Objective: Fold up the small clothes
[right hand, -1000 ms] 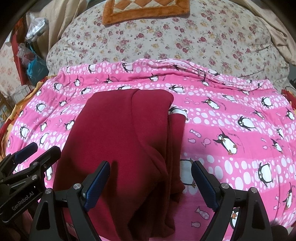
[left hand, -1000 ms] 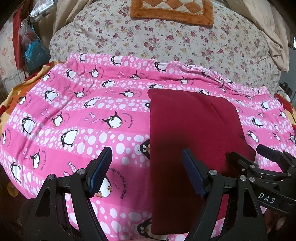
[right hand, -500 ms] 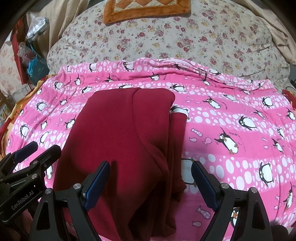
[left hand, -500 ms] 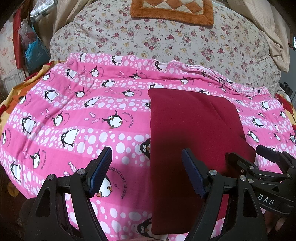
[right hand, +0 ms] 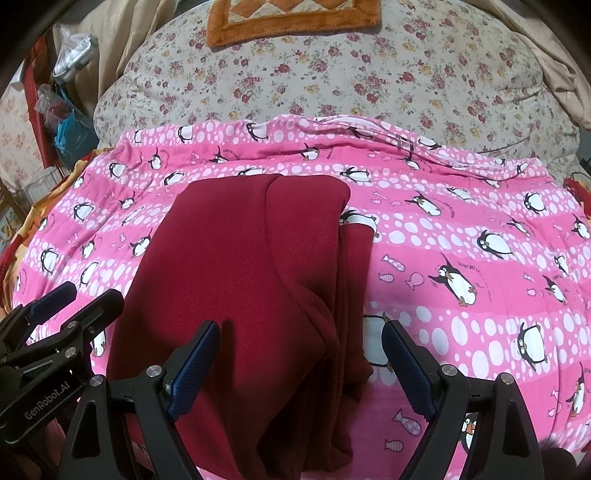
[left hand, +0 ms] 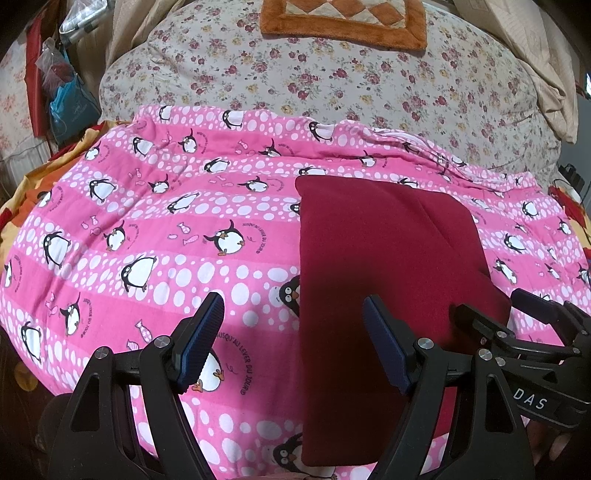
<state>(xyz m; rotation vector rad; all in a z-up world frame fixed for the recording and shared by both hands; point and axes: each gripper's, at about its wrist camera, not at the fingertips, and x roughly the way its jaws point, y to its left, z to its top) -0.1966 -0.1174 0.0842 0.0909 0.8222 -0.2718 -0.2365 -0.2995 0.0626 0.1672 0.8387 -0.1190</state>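
A dark red garment (left hand: pixel 380 266) lies folded lengthwise in a long strip on the pink penguin blanket (left hand: pixel 155 240). In the right wrist view the garment (right hand: pixel 251 280) shows layered folds along its right edge. My left gripper (left hand: pixel 293 339) is open and empty, hovering over the garment's near left edge. My right gripper (right hand: pixel 299 365) is open and empty, above the garment's near right edge. Each gripper shows at the side of the other's view: the right one (left hand: pixel 517 314), the left one (right hand: pixel 70 306).
A floral quilt (left hand: pixel 332 85) is heaped behind the pink blanket (right hand: pixel 480 258), with an orange patchwork mat (left hand: pixel 343 18) on top. Bags and clutter (left hand: pixel 62 88) stand at the far left. A beige cloth (left hand: pixel 546 74) hangs at the far right.
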